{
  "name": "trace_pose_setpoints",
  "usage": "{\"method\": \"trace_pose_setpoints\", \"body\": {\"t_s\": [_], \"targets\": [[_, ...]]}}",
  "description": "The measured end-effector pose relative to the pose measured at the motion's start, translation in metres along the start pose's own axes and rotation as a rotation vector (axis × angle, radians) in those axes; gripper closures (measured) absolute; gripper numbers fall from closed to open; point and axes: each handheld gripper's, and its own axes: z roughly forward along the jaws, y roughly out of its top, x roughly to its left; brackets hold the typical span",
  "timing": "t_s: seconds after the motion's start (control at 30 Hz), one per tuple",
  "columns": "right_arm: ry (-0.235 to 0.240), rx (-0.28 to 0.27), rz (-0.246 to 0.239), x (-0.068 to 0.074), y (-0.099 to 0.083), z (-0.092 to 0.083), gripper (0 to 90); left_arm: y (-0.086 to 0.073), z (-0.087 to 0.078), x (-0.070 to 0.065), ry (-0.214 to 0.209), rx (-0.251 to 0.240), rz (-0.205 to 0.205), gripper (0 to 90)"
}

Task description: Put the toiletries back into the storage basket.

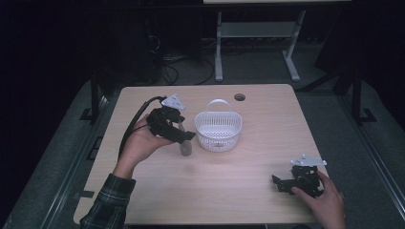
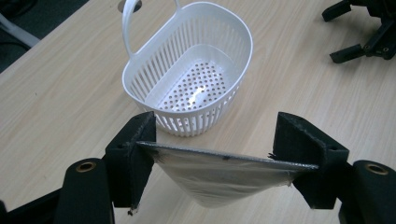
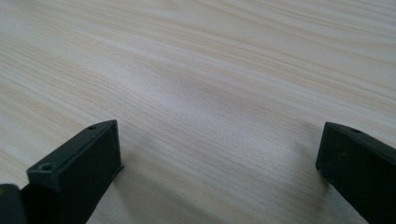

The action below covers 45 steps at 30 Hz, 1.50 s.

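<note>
Pouch (image 2: 219, 179), likely light and floppy, is hanging gripped at its stiff top edge by left tongs (image 2: 219, 158) beside basket (image 2: 140, 74); right tongs (image 3: 219, 158) are resting open near counter's (image 1: 267, 124) front-right corner.

High view looking forward and down on the light wooden table (image 1: 215, 191), left gripper view close above the white slotted plastic basket (image 2: 196, 79) also seen from high, right gripper view low, near bare tabletop.

L hand-held gripper (image 1: 184, 135) clamped, R hand-held gripper (image 1: 282, 183) open
</note>
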Motion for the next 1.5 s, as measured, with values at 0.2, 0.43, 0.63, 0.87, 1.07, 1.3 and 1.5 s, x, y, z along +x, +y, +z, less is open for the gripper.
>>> {"method": "trace_pose_setpoints", "body": {"t_s": [0.2, 0.43, 0.63, 0.87, 1.07, 1.3, 1.5], "targets": [[0.0, -0.001, 0.0, 0.0, 0.0, 0.0, 0.0, 0.006, -0.003, 0.004, 0.005, 0.002, -0.002, 29.7], [0.0, 0.0, 0.0, 0.0, 0.0, 0.0, 0.0, 0.012, -0.007, 0.007, 0.001, -0.017, -0.007, 29.7], [0.0, 0.0, 0.001, 0.0, 0.0, 0.0, 0.0, 0.018, -0.009, 0.009, 0.0, -0.033, -0.015, 29.7], [0.0, 0.0, 0.0, 0.0, 0.0, 0.0, 0.0, 0.027, -0.01, 0.012, -0.001, -0.048, -0.011, 29.7], [0.0, 0.0, 0.001, 0.0, 0.0, 0.0, 0.0, 0.038, -0.011, 0.011, 0.0, -0.065, -0.008, 29.7], [-0.001, -0.001, 0.002, 0.0, 0.0, 0.0, 0.0, 0.05, -0.014, 0.011, 0.001, -0.081, 0.001, 29.7], [0.0, -0.001, 0.002, 0.0, 0.0, 0.0, 0.0, 0.059, -0.014, 0.013, 0.011, -0.092, 0.006, 29.7]]}}
